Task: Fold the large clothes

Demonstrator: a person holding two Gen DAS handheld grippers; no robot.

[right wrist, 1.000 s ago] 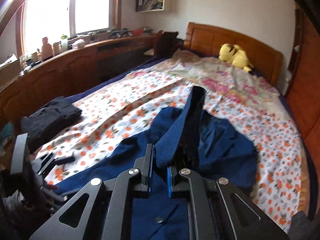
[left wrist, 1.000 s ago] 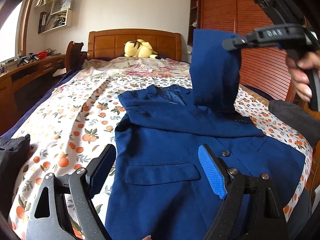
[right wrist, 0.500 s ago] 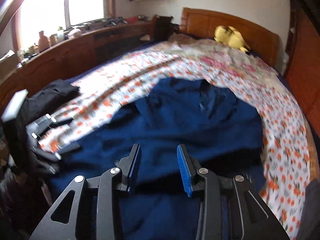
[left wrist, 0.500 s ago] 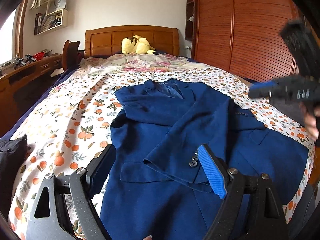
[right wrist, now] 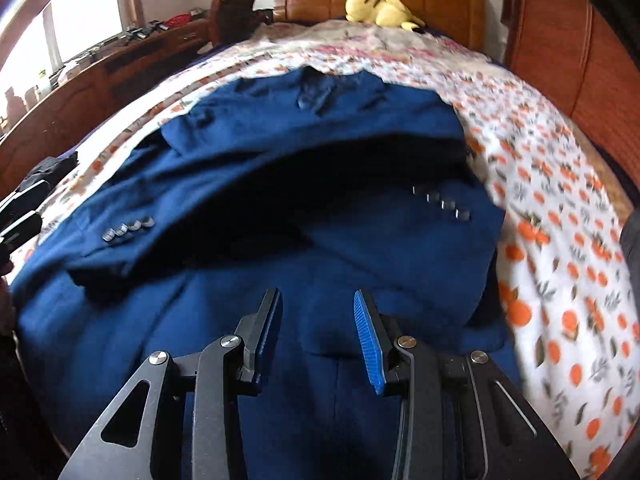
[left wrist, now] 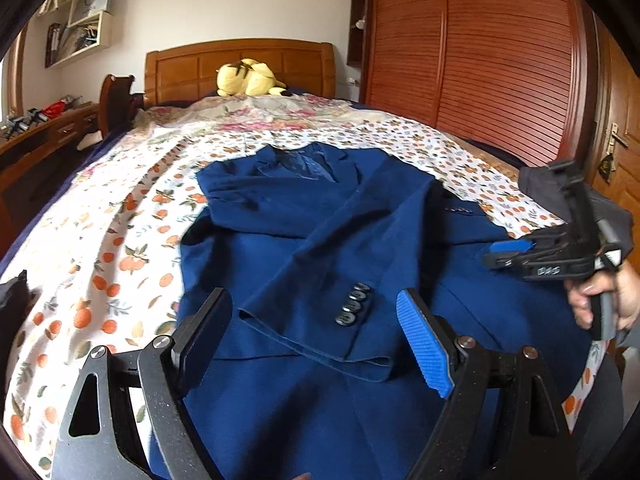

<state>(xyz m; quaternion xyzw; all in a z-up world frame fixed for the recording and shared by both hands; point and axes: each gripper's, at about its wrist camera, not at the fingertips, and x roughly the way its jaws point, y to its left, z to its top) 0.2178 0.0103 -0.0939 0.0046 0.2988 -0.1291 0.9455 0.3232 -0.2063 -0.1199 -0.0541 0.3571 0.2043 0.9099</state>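
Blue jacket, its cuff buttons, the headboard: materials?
Jacket: matte woven cloth, likely cotton or wool blend; soft creases, no sheen. Cuff buttons: dark and glossy, probably plastic, though light glints leave metal open. Headboard: varnished wood, orange-brown panels with a slight shine.

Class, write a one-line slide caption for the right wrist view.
Open right gripper hovers over a blue jacket, sleeves folded across, on a floral bedsheet.

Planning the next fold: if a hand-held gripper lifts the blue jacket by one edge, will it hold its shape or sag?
The blue jacket would probably sag: its folded sleeve lies draped in soft creases. The layered cloth looks thick, so likely rather heavy. The cuff buttons might add slight weight there.
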